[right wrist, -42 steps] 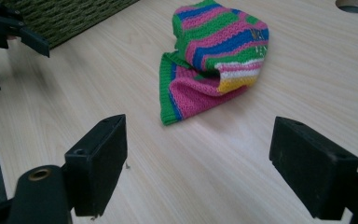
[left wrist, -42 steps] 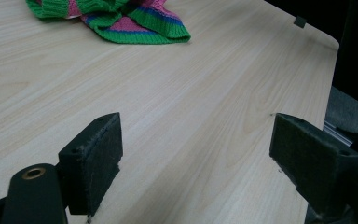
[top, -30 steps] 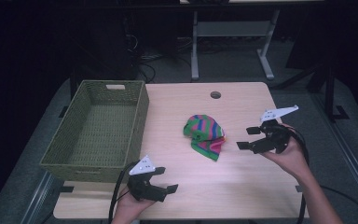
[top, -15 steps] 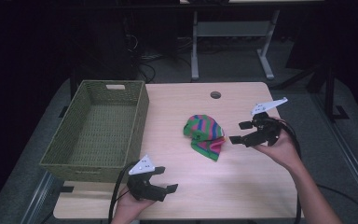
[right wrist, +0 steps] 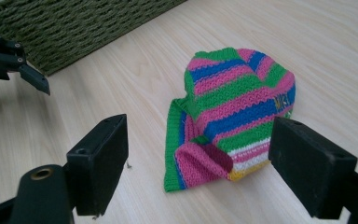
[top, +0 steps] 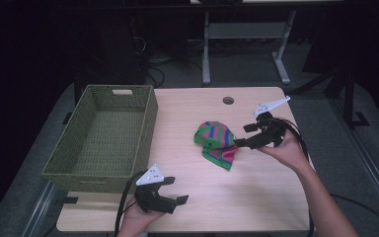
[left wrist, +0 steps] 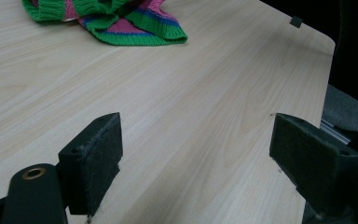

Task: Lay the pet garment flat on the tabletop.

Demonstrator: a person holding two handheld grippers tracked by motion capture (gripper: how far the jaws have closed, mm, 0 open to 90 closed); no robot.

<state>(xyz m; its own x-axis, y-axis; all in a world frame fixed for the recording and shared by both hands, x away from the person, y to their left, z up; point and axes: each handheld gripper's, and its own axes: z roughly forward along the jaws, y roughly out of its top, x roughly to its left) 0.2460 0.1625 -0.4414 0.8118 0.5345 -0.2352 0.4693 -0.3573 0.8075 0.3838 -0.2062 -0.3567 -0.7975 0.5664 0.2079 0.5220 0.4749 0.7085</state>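
A striped knitted hat [top: 216,143] in pink, green and blue lies crumpled in the middle of the wooden table [top: 197,207]. In the right gripper view the hat [right wrist: 233,112] lies just ahead, between the two spread jaws. My right gripper [top: 244,136] is open at the hat's right edge, close to it. My left gripper [top: 175,190] rests open near the table's front edge with nothing between its jaws. From the left gripper view the hat [left wrist: 116,21] lies far off at the top.
A green woven basket [top: 59,163] stands empty at the table's left side; its wall [right wrist: 74,23] appears beyond the hat in the right gripper view. A round cable hole [top: 228,100] sits near the table's far edge.
My right gripper has moved left and down toward the hat, reaching its right edge. The left gripper and the hat have stayed in place.
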